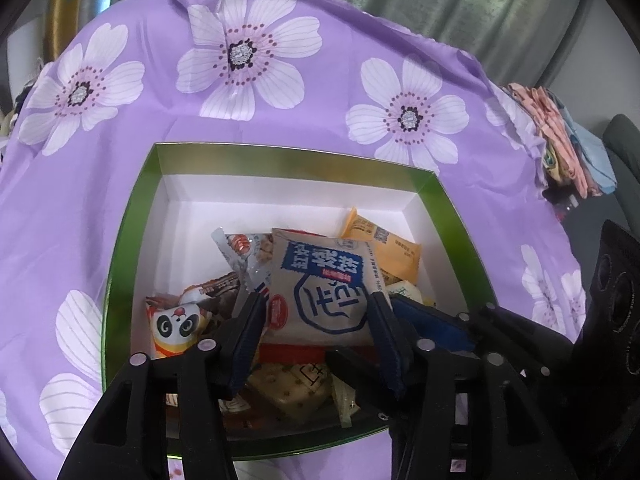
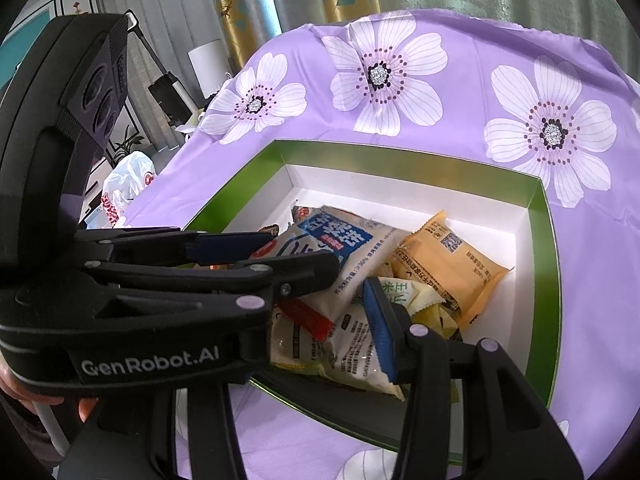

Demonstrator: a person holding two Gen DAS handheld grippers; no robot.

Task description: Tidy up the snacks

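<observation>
A green-rimmed box [image 1: 128,240] [image 2: 544,260] with a white inside holds several snack packets. On top of the pile lies a beige packet with a blue label [image 1: 320,280] [image 2: 340,236]. My left gripper [image 1: 316,300] [image 2: 306,250] straddles it, one finger along each side edge, and the pads do not seem to press it, so it reads as open. My right gripper [image 2: 332,300] [image 1: 424,320] reaches in from the right over a white and green packet [image 2: 352,340]. One blue pad is bare; its other finger is hidden behind the left gripper.
The box sits on a purple cloth with white flowers [image 1: 240,100] [image 2: 552,128]. An orange packet [image 1: 396,252] [image 2: 448,260] and a panda packet [image 1: 176,328] lie in the box. Folded cloths [image 1: 568,148] sit at the right edge. A plastic bag [image 2: 128,188] sits beyond the left edge.
</observation>
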